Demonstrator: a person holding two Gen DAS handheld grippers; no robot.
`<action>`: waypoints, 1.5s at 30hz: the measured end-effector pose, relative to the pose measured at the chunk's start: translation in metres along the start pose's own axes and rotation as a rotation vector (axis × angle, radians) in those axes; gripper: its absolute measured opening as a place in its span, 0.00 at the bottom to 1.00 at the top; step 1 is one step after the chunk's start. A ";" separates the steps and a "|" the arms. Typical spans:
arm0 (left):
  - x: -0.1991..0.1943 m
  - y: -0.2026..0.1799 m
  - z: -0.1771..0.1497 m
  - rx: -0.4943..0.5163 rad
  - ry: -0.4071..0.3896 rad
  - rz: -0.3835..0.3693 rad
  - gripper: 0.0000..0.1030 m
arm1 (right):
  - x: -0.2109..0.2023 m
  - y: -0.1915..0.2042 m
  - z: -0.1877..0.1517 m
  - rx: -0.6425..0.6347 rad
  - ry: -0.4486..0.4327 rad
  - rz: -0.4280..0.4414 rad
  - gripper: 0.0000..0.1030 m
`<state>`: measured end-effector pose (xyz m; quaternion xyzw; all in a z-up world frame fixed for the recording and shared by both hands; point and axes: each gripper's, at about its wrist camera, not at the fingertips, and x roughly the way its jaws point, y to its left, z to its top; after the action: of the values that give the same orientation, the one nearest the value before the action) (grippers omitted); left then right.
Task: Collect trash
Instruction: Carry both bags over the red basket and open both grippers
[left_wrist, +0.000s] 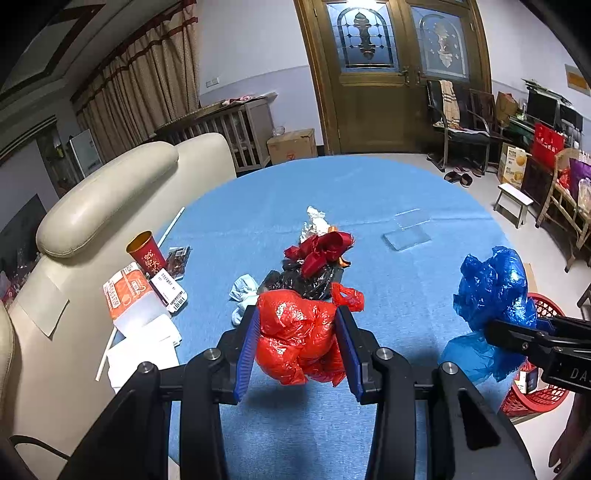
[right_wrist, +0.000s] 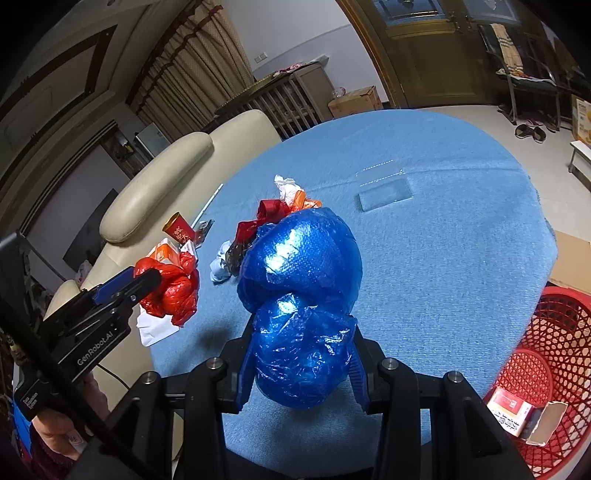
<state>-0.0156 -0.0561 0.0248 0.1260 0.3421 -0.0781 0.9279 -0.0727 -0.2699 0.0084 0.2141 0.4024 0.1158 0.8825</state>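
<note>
My left gripper (left_wrist: 297, 314) is shut on a crumpled red plastic bag (left_wrist: 299, 336), held above the blue-covered table (left_wrist: 369, 206). The same bag (right_wrist: 173, 288) shows at the left of the right wrist view. My right gripper (right_wrist: 301, 328) is shut on a bulging blue plastic bag (right_wrist: 301, 295), also lifted off the table; it appears at the right of the left wrist view as the blue bag (left_wrist: 493, 295). On the table lie a red ribbon bundle (left_wrist: 321, 247), a black bag (left_wrist: 306, 280), white crumpled paper (left_wrist: 314, 221) and a pale tissue (left_wrist: 243, 290).
A red mesh basket (right_wrist: 554, 332) stands on the floor right of the table, with a small box (right_wrist: 511, 410) inside. A red paper cup (left_wrist: 146, 253), cartons and papers (left_wrist: 140, 325) sit at the table's left edge by a cream sofa (left_wrist: 110, 199). A clear sheet (left_wrist: 406, 238) lies farther back.
</note>
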 end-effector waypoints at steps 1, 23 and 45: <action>0.000 -0.001 0.000 0.003 0.000 0.000 0.42 | 0.000 -0.001 0.000 0.003 0.000 0.001 0.44; -0.008 -0.031 0.002 0.078 -0.004 -0.016 0.42 | -0.016 -0.024 -0.006 0.077 -0.029 -0.006 0.44; -0.018 -0.094 0.007 0.222 -0.004 -0.099 0.42 | -0.051 -0.069 -0.023 0.173 -0.071 -0.054 0.44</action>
<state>-0.0466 -0.1470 0.0242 0.2106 0.3353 -0.1615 0.9039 -0.1214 -0.3435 -0.0040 0.2827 0.3852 0.0490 0.8771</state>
